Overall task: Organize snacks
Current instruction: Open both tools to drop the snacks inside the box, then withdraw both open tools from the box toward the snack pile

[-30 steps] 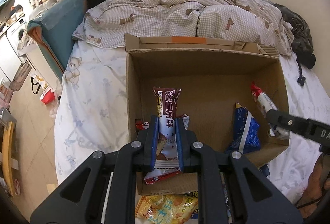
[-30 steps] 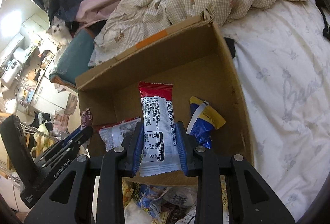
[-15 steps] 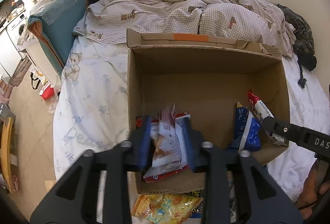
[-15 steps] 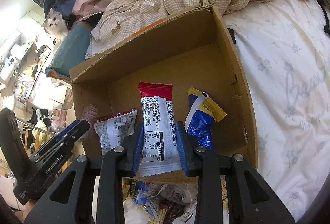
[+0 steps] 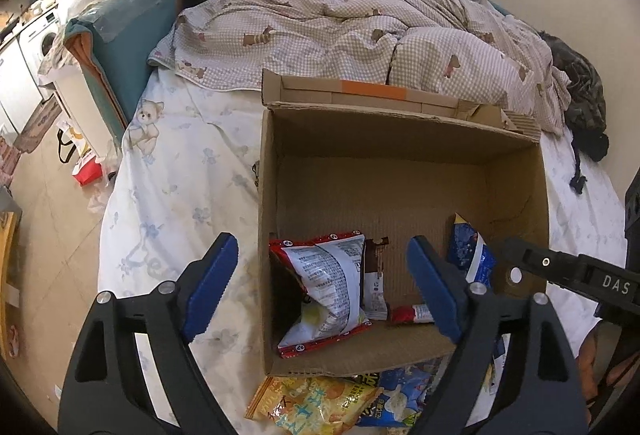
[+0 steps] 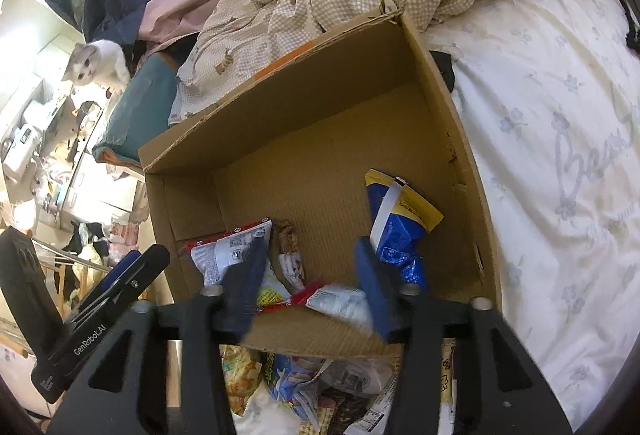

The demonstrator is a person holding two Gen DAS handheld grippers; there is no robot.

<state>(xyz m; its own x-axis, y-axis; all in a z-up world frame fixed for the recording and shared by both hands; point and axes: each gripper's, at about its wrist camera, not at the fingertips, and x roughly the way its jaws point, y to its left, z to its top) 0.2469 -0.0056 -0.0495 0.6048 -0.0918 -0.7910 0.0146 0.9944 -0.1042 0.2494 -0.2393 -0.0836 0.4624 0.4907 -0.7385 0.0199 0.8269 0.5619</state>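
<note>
In the left wrist view the left tool [image 5: 322,275] stands wide open over the near left part of the cardboard box [image 5: 400,171] on the bed [image 5: 180,175]; its jaws have just been opening and nothing is pressed between them. On the box floor lie a red-edged white packet [image 5: 326,291], a brown bar [image 5: 374,275] just right of it, a red-ended stick [image 5: 412,313] near the front wall and a blue packet [image 5: 468,255] at the right. In the right wrist view the right tool [image 6: 308,287] is partly open, jaws just opening, gripping nothing; the white wrapper [image 6: 340,303] lies below them, loose snacks [image 6: 304,383] heaped outside the near wall.
</note>
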